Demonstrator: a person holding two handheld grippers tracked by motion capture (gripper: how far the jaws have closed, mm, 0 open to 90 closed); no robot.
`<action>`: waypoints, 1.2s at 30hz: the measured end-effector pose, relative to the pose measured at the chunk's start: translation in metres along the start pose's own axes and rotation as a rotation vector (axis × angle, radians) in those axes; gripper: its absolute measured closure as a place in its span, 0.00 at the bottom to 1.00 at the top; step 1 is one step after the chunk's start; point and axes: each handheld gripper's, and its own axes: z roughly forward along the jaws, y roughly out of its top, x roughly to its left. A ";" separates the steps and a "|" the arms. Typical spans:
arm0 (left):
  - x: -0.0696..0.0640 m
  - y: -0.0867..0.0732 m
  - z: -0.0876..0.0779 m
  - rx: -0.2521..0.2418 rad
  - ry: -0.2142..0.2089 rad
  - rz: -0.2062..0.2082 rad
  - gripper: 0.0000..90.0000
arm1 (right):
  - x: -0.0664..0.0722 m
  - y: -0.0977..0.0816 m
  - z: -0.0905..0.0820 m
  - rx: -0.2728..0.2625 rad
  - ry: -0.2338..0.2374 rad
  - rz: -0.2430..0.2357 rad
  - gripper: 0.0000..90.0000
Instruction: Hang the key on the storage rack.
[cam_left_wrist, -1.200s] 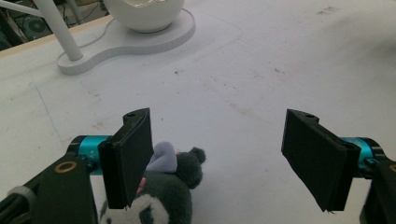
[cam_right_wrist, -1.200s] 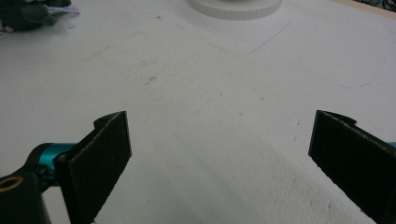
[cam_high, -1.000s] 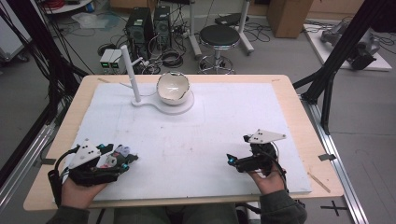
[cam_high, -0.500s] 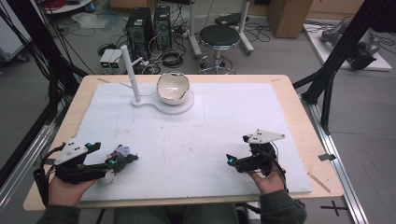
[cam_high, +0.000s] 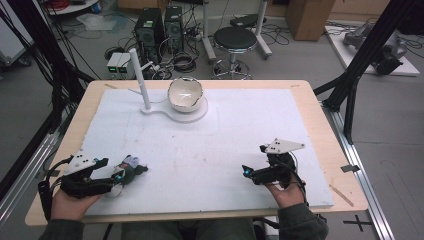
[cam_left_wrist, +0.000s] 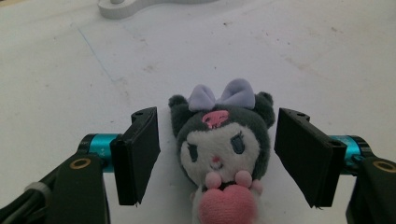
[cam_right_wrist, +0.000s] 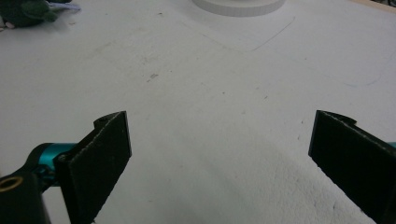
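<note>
Plush doll (cam_left_wrist: 222, 149) lies between the closing jaws of the left gripper (cam_left_wrist: 217, 156), pads not yet touching; right gripper (cam_right_wrist: 219, 163) jaws stand wide apart.

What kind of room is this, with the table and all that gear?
Most likely a lab or workshop: computer towers and tangled cables sit on the floor behind the table, with a black frame standing around it.

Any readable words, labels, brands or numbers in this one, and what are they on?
None can be read.
The plush toy between the left gripper's open pads bears a face, a bow and a pink heart, no lettering.
The white mat shows scuffs and faint lines, no writing.
Floor equipment behind the table: too small to read.
</note>
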 end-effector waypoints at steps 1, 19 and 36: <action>0.000 -0.001 0.001 0.008 -0.001 0.000 0.35 | 0.000 0.000 0.000 -0.001 0.000 0.000 0.05; -0.002 -0.012 0.023 0.112 -0.039 -0.012 0.37 | 0.000 0.000 0.000 -0.002 0.001 0.005 0.05; -0.006 -0.012 0.028 0.128 -0.044 0.004 0.34 | 0.000 0.000 0.000 -0.003 -0.001 0.000 0.05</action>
